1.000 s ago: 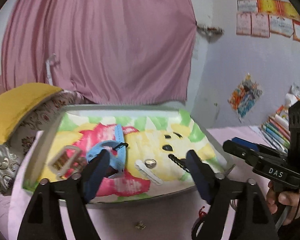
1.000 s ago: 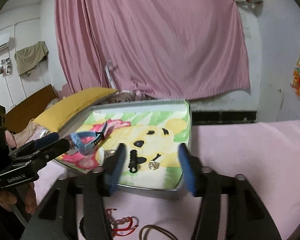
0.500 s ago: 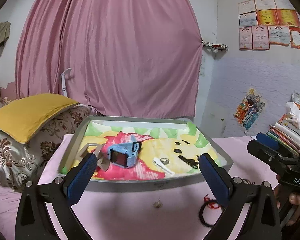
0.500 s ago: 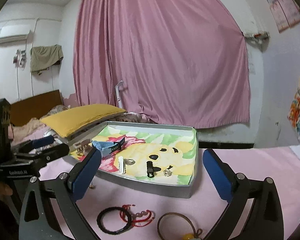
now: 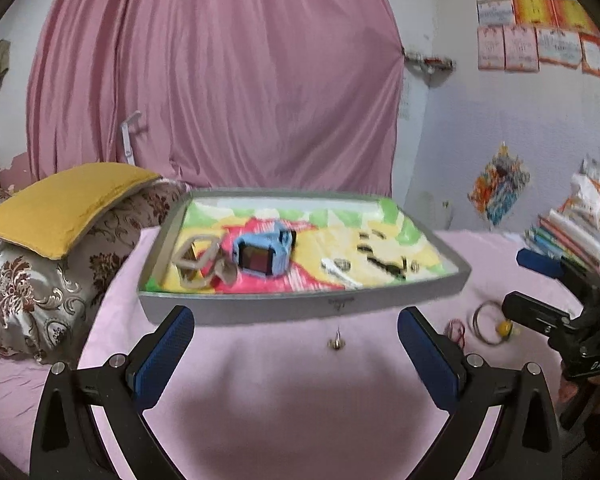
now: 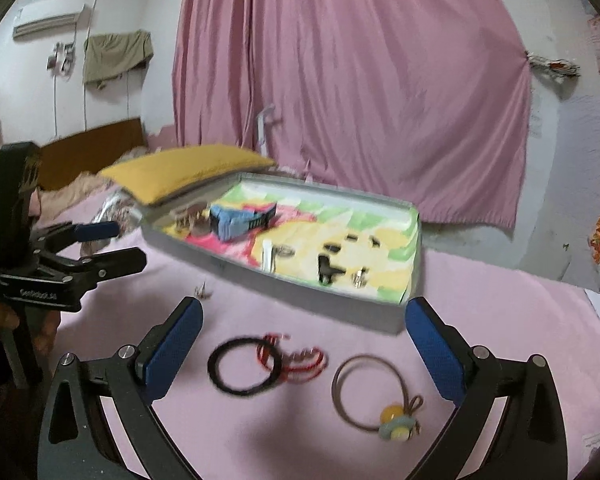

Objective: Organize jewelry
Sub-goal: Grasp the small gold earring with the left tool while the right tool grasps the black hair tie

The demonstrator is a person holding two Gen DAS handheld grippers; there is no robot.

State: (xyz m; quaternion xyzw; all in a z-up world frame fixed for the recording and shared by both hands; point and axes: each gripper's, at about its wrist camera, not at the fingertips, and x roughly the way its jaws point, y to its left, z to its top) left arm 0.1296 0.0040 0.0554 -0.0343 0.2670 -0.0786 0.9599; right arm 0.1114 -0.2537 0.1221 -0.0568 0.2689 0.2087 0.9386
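A grey tray (image 5: 300,306) (image 6: 284,288) with a cartoon picture holds a blue watch (image 5: 264,254) (image 6: 236,220), a beige strap piece (image 5: 198,264), a white clip (image 5: 336,272) and small dark pieces (image 5: 384,266). On the pink cloth lie a small metal earring (image 5: 337,342) (image 6: 202,291), a black ring band (image 6: 242,368), a red string bracelet (image 6: 300,358) and a brown hair tie with a yellow charm (image 6: 374,394). My left gripper (image 5: 296,350) (image 6: 100,248) is open and empty in front of the tray. My right gripper (image 6: 304,342) (image 5: 540,280) is open and empty above the bands.
A yellow pillow (image 5: 64,200) on a patterned cushion (image 5: 32,292) lies left of the tray. A pink curtain (image 5: 220,80) hangs behind. Stacked books (image 5: 568,236) stand at the right.
Both grippers have pulled back from the tray and opened wide. The blue watch now rests in the tray. The bands on the cloth have come into the right wrist view.
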